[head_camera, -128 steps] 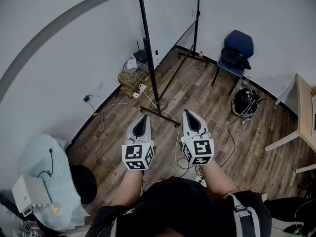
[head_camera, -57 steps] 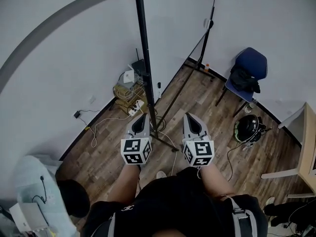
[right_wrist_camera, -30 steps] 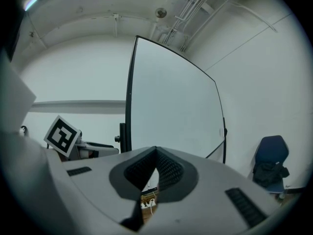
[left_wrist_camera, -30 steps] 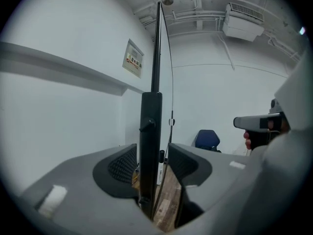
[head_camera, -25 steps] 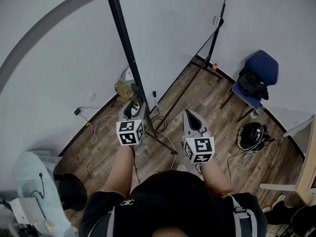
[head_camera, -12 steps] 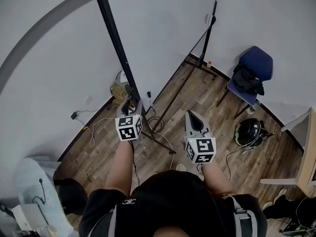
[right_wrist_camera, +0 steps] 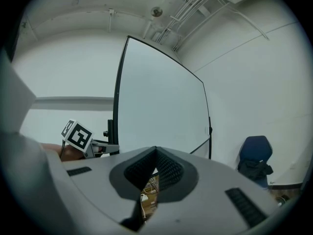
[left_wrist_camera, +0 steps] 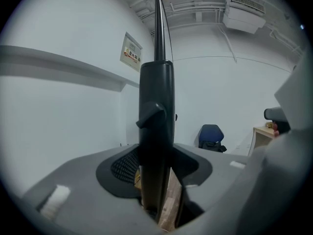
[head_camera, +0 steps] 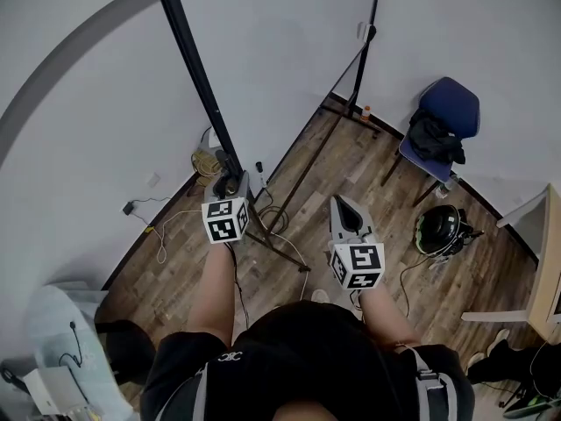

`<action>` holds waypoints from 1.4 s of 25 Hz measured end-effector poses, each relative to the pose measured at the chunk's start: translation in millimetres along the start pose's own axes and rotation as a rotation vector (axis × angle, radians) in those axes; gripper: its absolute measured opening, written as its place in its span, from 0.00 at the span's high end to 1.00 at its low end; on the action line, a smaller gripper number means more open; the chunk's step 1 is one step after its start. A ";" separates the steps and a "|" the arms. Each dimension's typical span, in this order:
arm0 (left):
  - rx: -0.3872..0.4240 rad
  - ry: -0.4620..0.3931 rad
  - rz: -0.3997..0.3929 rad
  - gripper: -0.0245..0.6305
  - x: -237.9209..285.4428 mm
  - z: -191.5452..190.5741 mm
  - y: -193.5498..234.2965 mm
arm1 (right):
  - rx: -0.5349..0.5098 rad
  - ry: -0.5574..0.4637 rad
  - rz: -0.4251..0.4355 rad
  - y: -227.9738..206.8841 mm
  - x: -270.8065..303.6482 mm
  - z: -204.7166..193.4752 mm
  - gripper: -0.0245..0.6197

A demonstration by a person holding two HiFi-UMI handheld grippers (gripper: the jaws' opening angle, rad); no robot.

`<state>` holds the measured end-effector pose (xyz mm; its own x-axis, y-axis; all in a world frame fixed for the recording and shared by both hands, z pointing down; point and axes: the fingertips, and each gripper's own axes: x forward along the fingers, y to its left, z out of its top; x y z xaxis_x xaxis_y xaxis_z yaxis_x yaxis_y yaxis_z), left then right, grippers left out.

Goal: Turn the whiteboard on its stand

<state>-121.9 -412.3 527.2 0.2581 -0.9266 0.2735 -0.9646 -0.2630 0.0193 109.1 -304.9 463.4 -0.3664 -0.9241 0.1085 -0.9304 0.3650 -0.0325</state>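
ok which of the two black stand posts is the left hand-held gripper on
The near post, left in the head view: it stands between the left hand-held gripper's jaws. The far post, by the blue chair, is untouched.

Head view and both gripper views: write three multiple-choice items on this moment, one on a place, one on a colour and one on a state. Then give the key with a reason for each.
1. Where is the left gripper?
A. At the black upright post of the whiteboard stand
B. Hanging down at hip level
C. Raised overhead

2. What colour is the padded chair by the far wall?
A. Red
B. Blue
C. Green

3. How do the right gripper's jaws stand?
A. Wide apart
B. Together, with nothing between them
C. Clamped on the post

Key:
1. A: the left gripper view shows the post standing between its jaws.
2. B: the head view shows a blue seat and back.
3. B: the right gripper view shows the tips meeting, with only floor visible behind them.
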 end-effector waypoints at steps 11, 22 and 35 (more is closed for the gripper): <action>0.009 -0.023 -0.012 0.67 -5.8 -1.7 1.5 | 0.002 -0.006 0.018 5.5 0.6 0.9 0.97; 0.013 -0.040 -0.022 0.67 -22.5 -4.4 12.3 | 0.017 0.002 0.059 20.1 10.6 -2.4 0.97; 0.010 -0.060 -0.026 0.67 -61.9 -15.6 40.5 | 0.008 0.006 0.151 53.0 27.4 -2.0 0.97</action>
<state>-177.8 -361.5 526.0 0.2864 -0.9337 0.2147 -0.9569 -0.2899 0.0160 49.8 -310.7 466.7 -0.5023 -0.8579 0.1082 -0.8647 0.4991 -0.0568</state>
